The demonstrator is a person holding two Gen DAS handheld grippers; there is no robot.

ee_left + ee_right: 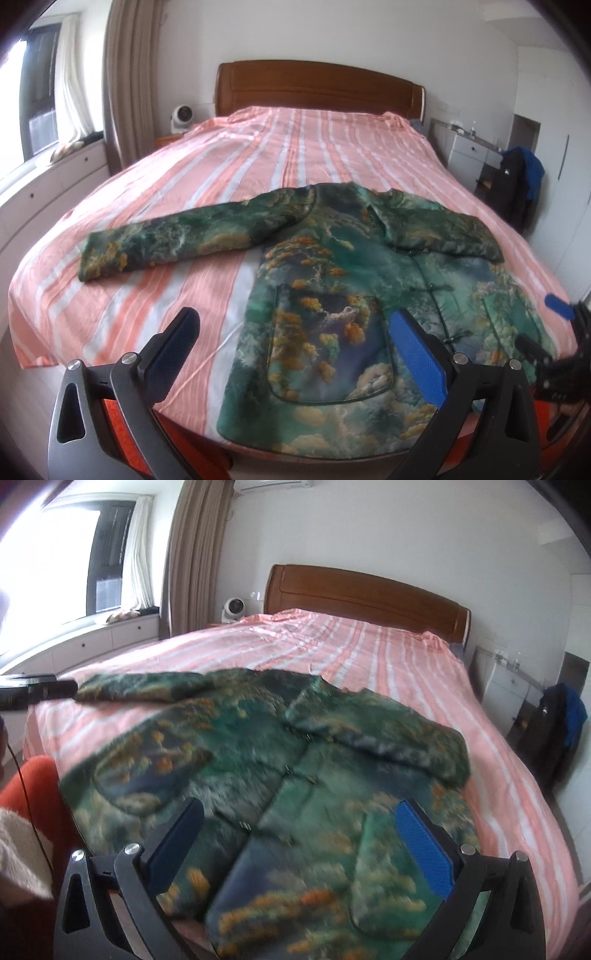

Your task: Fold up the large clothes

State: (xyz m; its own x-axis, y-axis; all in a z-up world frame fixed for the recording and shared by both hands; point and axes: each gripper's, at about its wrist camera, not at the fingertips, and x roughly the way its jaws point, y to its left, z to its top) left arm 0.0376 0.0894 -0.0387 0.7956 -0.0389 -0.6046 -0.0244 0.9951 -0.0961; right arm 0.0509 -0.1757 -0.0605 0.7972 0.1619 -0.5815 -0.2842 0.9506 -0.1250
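Left wrist view: your left gripper (291, 347) is hovering over the foot of the bed (177, 206) with its fingers standing wide apart and nothing between them. The jacket (325, 295), a large green printed one with orange patches, is lying flat and face up on the striped pink sheet, its hem reaching the near edge of the bed. One sleeve (166, 243) is stretching straight out to the left across the sheet. The other sleeve (443, 232) is lying folded in over the chest. A row of knot buttons is running down the front. Your right gripper (543, 325) is showing at the right edge of this view, blurred, over the jacket's right side. A wooden headboard (317, 88) is standing at the far end, with a small white fan (181, 117) beside it.

Right wrist view: your right gripper (299, 842) is hanging above the lower front of the jacket (258, 760), its fingers spread fully and clamped on nothing. The cloth beneath is showing heavy blur. The folded sleeve (388, 738) is resting on the chest. The tip of your left gripper (40, 692) is showing at the left edge, near the end of the outstretched sleeve (129, 686); whether it is touching the cloth cannot be told. An orange sleeve (37, 786) of yours is showing at lower left.
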